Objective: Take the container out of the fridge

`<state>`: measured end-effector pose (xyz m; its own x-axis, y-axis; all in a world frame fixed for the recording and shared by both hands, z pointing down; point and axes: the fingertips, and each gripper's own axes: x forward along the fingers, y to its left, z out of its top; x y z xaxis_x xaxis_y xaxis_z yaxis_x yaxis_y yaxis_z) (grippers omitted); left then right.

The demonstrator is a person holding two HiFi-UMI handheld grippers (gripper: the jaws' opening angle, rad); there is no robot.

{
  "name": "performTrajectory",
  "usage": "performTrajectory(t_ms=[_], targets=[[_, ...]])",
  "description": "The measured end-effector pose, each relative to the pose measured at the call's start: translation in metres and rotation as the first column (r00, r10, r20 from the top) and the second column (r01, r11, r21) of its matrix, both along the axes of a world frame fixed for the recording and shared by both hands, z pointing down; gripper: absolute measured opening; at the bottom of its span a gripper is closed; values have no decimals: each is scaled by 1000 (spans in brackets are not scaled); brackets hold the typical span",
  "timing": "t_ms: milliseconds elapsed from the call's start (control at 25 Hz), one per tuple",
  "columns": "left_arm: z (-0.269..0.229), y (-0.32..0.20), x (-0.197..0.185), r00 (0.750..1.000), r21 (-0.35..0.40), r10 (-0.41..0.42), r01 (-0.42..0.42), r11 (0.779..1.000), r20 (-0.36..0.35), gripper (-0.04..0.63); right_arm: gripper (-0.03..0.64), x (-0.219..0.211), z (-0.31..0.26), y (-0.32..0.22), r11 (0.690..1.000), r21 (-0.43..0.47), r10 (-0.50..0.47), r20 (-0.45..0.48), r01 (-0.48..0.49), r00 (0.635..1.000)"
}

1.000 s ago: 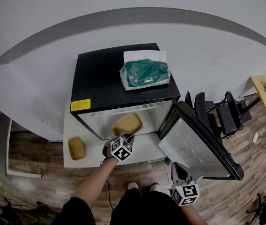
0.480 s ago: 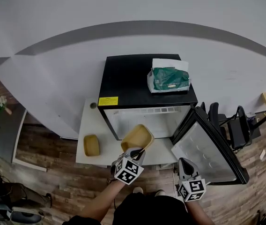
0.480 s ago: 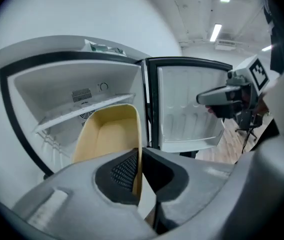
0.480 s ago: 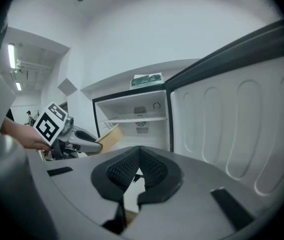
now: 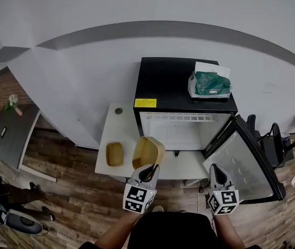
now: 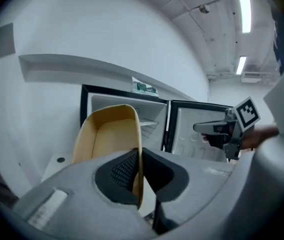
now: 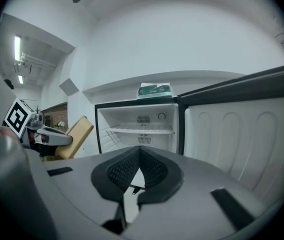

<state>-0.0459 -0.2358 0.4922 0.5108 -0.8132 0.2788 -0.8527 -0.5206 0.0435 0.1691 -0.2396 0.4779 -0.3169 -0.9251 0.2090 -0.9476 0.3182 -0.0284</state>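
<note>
1 tan container (image 5: 147,151) clamped by left gripper (image 5: 149,173), tipped on edge, long axis toward fridge (image 5: 183,130), right gripper (image 5: 215,171) closed empty.

Bright even light, fisheye-warped edges

White wall (image 5: 75,71), wood-plank floor (image 5: 69,201), black chair (image 5: 272,139) at right, ceiling strip lights (image 6: 244,4)

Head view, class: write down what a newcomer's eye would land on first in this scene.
The tan container, tipped on edge and pinched by its rim in the left claw, hangs just in front of the black fridge. The fridge's door stands wide open to the right, and a green packet lies on its top.
</note>
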Motion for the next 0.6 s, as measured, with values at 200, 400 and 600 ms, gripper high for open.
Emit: performTrajectory(t_ms=[200, 400, 600], targets=[[-10, 15, -39, 994, 47, -95, 97, 994, -45, 26, 0, -13, -8, -4, 1000, 21, 8, -37, -7, 999], [-7, 18, -56, 988, 52, -133, 137, 989, -74, 26, 0, -20, -12, -9, 999, 38, 7, -45, -5, 999], [-6, 18, -64, 988, 50, -135, 139, 989, -71, 26, 0, -29, -14, -8, 999, 41, -5, -68, 8, 998]])
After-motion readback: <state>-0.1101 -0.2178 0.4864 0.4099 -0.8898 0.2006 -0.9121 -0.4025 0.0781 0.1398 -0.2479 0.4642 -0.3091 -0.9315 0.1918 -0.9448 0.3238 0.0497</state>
